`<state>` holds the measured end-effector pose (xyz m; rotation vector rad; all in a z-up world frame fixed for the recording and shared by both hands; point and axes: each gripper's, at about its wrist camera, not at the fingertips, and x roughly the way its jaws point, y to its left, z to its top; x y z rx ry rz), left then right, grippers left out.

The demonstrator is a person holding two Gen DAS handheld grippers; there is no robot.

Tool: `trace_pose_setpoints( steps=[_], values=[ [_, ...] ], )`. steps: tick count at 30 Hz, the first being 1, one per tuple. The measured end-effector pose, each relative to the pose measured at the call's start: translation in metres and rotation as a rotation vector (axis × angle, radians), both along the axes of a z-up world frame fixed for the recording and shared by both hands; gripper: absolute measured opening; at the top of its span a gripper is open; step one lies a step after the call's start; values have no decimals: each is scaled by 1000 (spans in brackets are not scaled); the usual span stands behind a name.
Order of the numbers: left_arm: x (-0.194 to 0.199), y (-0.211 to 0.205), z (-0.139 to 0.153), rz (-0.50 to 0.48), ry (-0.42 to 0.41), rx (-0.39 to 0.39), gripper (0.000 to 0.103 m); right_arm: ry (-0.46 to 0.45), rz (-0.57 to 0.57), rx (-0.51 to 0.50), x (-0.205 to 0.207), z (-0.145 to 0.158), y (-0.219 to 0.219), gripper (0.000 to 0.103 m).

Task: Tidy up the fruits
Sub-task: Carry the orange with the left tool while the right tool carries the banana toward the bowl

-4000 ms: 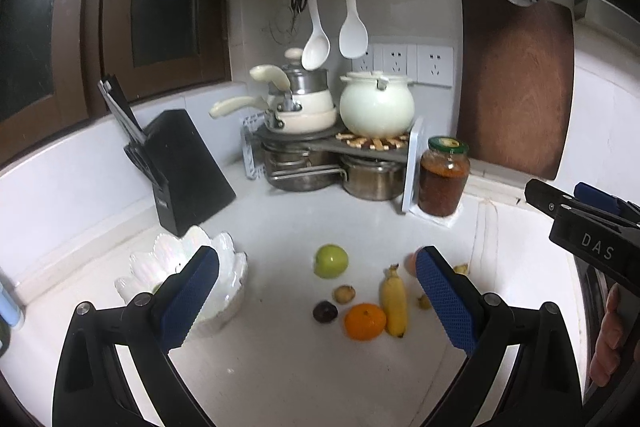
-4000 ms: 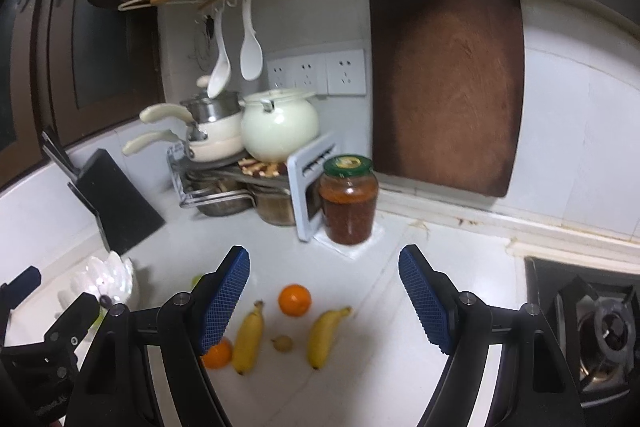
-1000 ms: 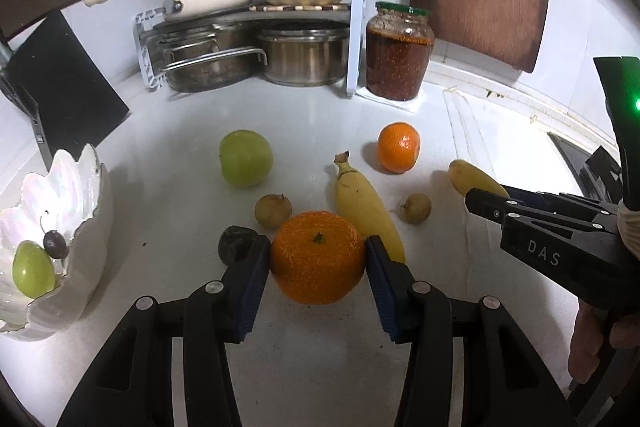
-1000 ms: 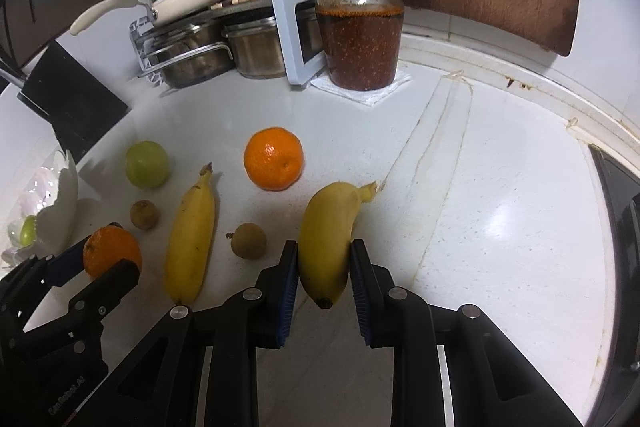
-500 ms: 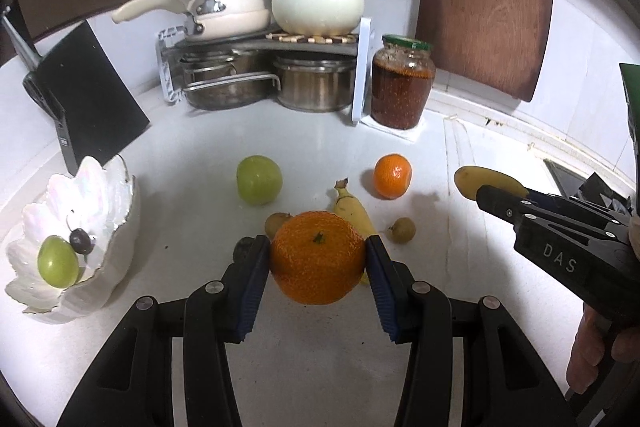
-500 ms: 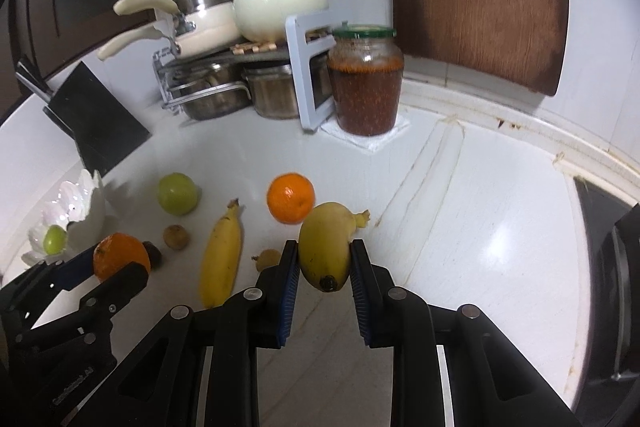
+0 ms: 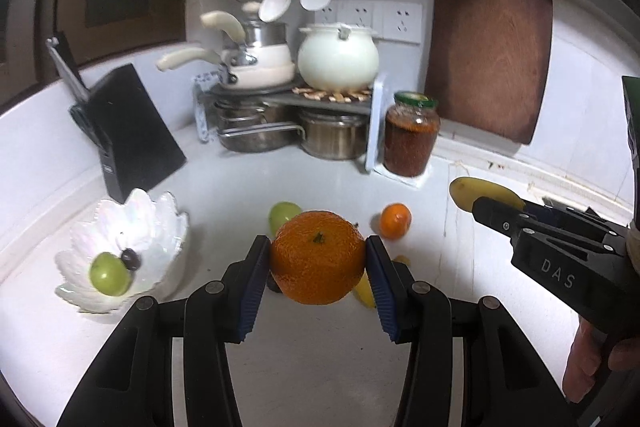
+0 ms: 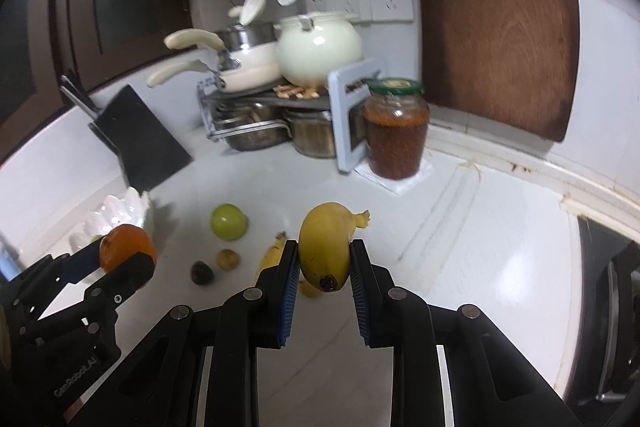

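Clamping an orange [image 7: 318,262] and a banana [image 8: 325,243], both jaws hung above the bench [image 7: 320,367]; only grapes [image 7: 109,273] lay in the bowl [image 7: 160,215].

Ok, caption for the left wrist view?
Left gripper holds an orange above the counter, shell bowl at left.

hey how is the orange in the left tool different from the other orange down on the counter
The held orange is lifted, clamped in the left tool; the small orange rests on the counter. The held one looks larger, though it is nearer the camera. Both are round and orange-skinned.
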<state>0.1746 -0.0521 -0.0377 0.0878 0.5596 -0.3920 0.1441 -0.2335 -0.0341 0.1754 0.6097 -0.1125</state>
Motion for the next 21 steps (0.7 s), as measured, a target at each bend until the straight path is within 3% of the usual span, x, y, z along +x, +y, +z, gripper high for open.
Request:
trace_pose_setpoints(
  steps=[21],
  values=[
    [-18, 64, 47, 211, -124, 7, 48, -154, 233, -1, 12, 51, 67, 26]
  ],
)
